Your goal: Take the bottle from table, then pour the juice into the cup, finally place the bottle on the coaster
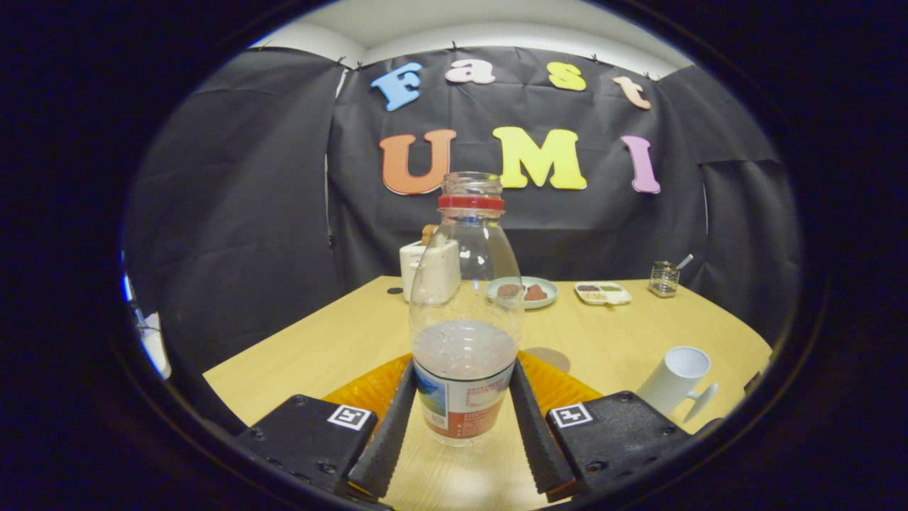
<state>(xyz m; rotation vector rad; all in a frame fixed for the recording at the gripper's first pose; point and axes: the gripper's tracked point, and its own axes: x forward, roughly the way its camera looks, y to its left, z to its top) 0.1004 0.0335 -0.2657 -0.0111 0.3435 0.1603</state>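
The tool (pixel 462 397) is pointing forward and level, with its two fingers (pixel 389 433) reaching ahead from the two blocks at its base. The fingers are standing a little apart and are leaning slightly toward each other at their tips. Both ribbed inner faces are pressing on the sides of the bottle (pixel 464 312), which is standing upright between them.

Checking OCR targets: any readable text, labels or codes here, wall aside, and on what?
Bottle label, between the shut jaws of the gripper: print too small and blurred to read.
Square black-and-white markers on the gripper body: patterns, no text.
Cup: no text.
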